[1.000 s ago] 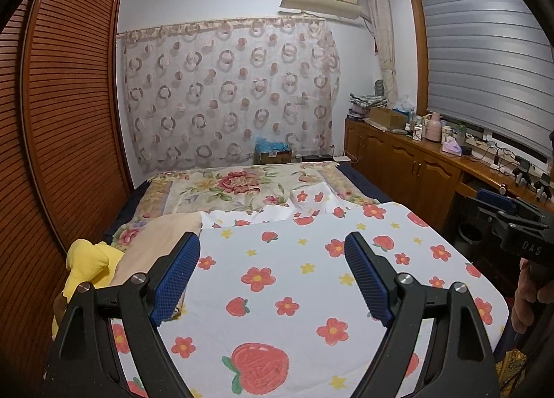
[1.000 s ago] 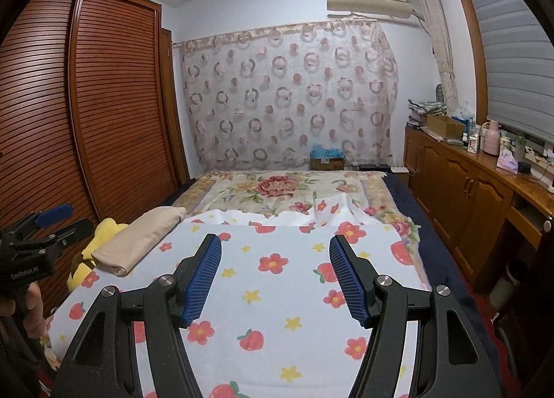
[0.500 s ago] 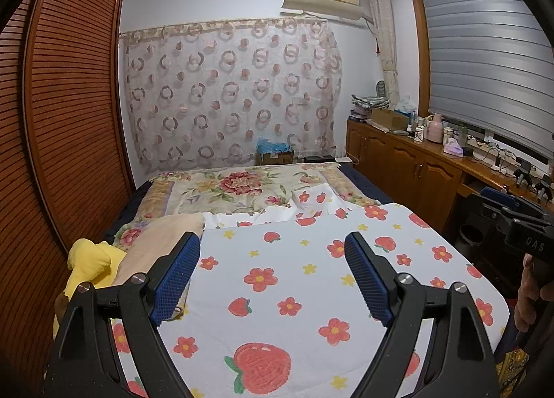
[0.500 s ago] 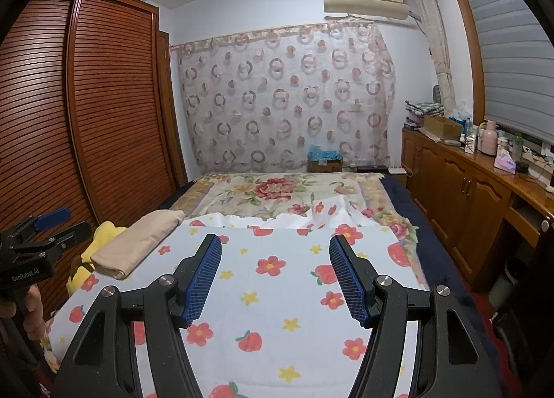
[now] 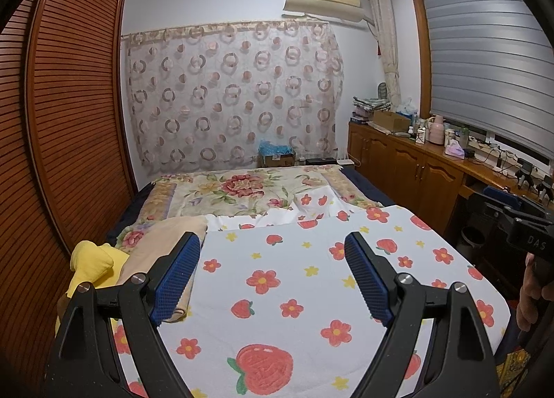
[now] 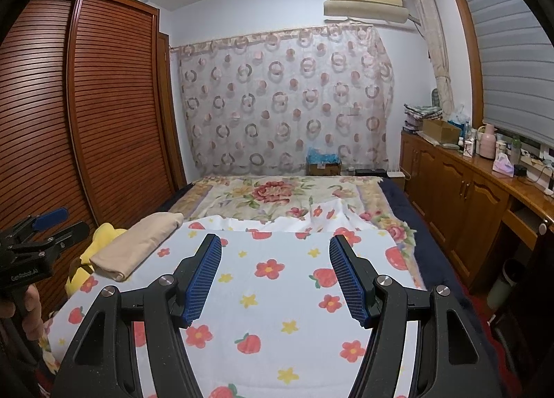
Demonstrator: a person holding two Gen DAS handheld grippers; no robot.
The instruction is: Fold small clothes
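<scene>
A folded beige garment (image 5: pixel 162 242) (image 6: pixel 138 242) lies at the left edge of the bed, on a white cover with red flowers and strawberries (image 5: pixel 294 277) (image 6: pixel 277 294). Beside it sits something yellow and soft (image 5: pixel 91 259) (image 6: pixel 100 235). My left gripper (image 5: pixel 271 249) hovers open over the cover, with the beige garment just behind its left finger. My right gripper (image 6: pixel 276 245) is also open above the cover, with nothing between its blue pads. Each gripper, held in a hand, shows at the edge of the other's view: the right gripper (image 5: pixel 516 211) and the left gripper (image 6: pixel 45 228).
A louvred wooden wardrobe (image 5: pixel 69 121) runs along the bed's left side. A wooden cabinet (image 6: pixel 460 190) with bottles and boxes on top lines the right wall, with a bin (image 5: pixel 472 238) on the floor. A floral blanket (image 5: pixel 242 190) covers the far half of the bed.
</scene>
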